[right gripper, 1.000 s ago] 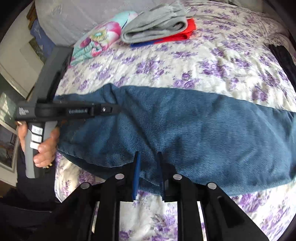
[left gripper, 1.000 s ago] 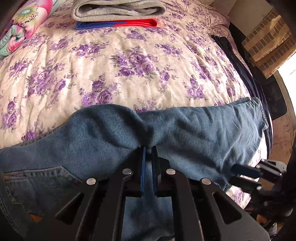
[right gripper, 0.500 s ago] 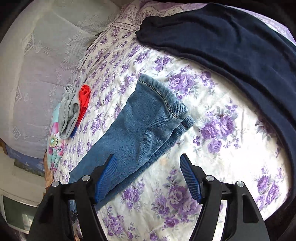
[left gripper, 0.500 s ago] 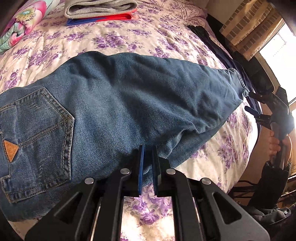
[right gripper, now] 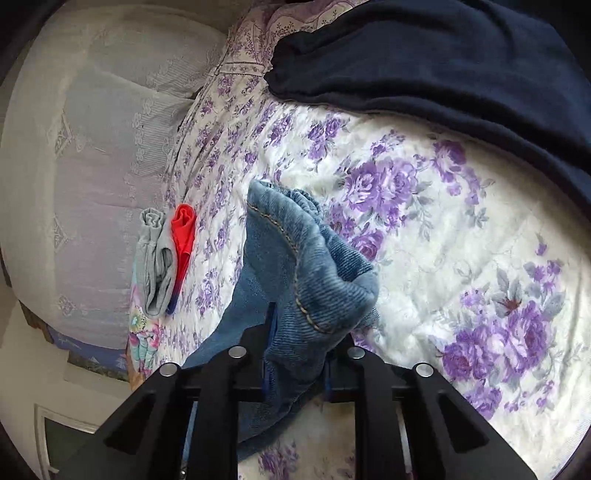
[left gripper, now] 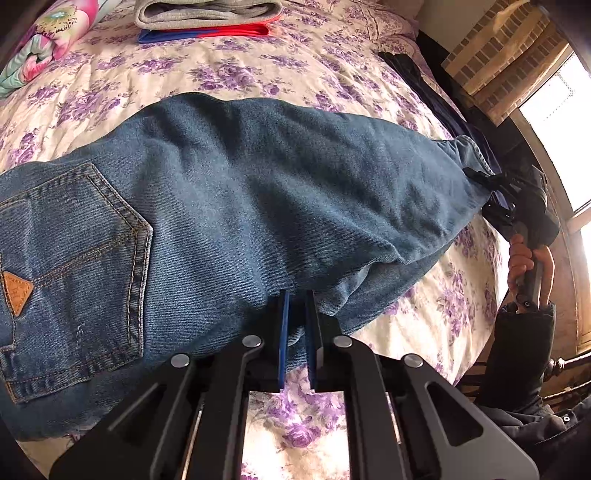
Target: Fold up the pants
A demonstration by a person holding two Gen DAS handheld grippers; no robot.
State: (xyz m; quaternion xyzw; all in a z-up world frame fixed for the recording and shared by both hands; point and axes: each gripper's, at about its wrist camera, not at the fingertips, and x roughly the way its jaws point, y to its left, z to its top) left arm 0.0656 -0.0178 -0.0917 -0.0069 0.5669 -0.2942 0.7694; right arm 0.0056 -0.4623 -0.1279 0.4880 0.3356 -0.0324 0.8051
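Jeans (left gripper: 258, 206) lie flat across the flowery bedspread (left gripper: 229, 74), with the back pocket (left gripper: 74, 258) facing up and a little brown patch (left gripper: 15, 291) on that pocket. One long blue leg runs across the bed to the far side, where its stitched hem is bunched up. The left gripper (left gripper: 295, 332) sits at the near edge of the jeans, and its two blue fingers (left gripper: 283, 332) are pinched tight on a fold of the denim. The right gripper (right gripper: 295, 354) is at the other end, by the hem (right gripper: 295, 258). Its jaws are closing, and the bunched hem is squeezed between them, so it is grasping the leg end. In the left view you can see a hand (left gripper: 528, 266) in a dark sleeve (left gripper: 521, 354) holding that gripper's handle at the side of the bed. Farther up the bed there is a folded grey cloth (left gripper: 207, 13) lying on top of a red and blue one (left gripper: 207, 33). Next to those is a bright flowery pillow (left gripper: 44, 40). A big dark blue garment (right gripper: 461, 70) is spread out near the hem, but it is not touching the jeans. Behind the bed is a white lacy cover (right gripper: 92, 155). On the other side is a brick-pattern curtain (left gripper: 502, 55) beside a bright window (left gripper: 561, 122).
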